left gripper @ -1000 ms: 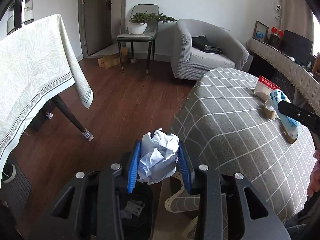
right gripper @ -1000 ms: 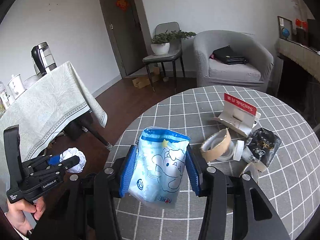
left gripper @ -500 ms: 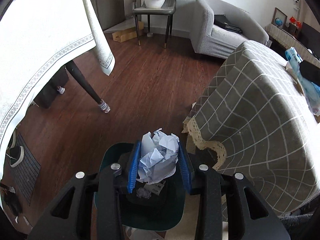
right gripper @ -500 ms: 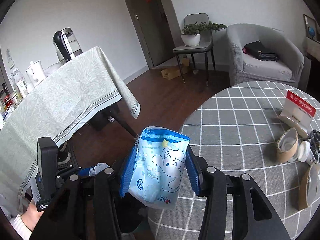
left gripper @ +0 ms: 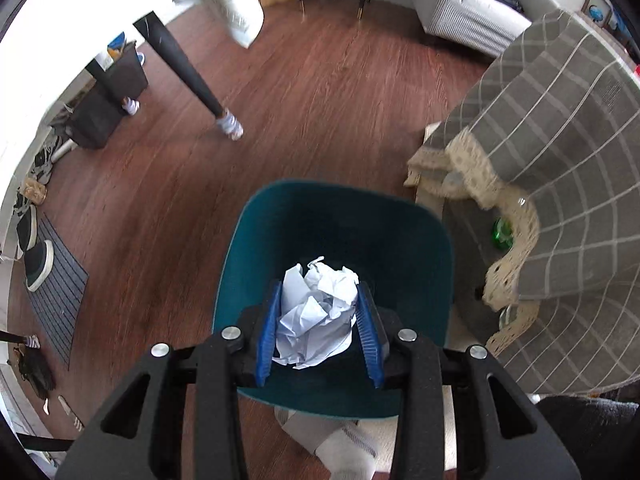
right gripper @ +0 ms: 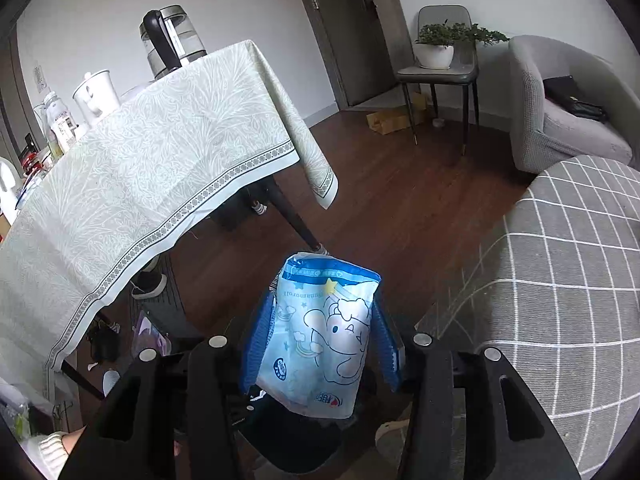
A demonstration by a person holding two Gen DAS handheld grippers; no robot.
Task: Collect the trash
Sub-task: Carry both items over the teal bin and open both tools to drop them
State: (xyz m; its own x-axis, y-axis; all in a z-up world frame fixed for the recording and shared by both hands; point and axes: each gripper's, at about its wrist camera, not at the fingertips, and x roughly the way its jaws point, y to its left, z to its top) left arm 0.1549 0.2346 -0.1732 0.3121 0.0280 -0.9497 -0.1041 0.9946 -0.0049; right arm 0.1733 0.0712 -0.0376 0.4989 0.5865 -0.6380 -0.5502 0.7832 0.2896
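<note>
My left gripper (left gripper: 318,312) is shut on a crumpled ball of white paper (left gripper: 318,316), its blue pads pressing both sides. It points steeply down over the open mouth of a teal waste bin (left gripper: 340,216) standing on the wooden floor. In the right wrist view my right gripper (right gripper: 322,328) is shut on a light blue plastic pouch (right gripper: 324,336) printed with a cartoon elephant. The pouch hangs past the edge of the round table (right gripper: 572,264) with the grey checked cloth, above the floor. The bin's inside is dark below the paper.
The checked cloth with its lace hem (left gripper: 560,152) hangs just right of the bin. A dining table under a pale patterned cloth (right gripper: 160,152) stands to the left, with a black leg (left gripper: 188,72), a kettle (right gripper: 168,40), shoes and a mat (left gripper: 56,296). An armchair (right gripper: 560,108) and a plant chair (right gripper: 440,60) stand beyond.
My left gripper has dropped and tipped downward with the paper ball, coming over the teal bin. The right gripper carried the pouch leftward off the round table top toward its edge.
</note>
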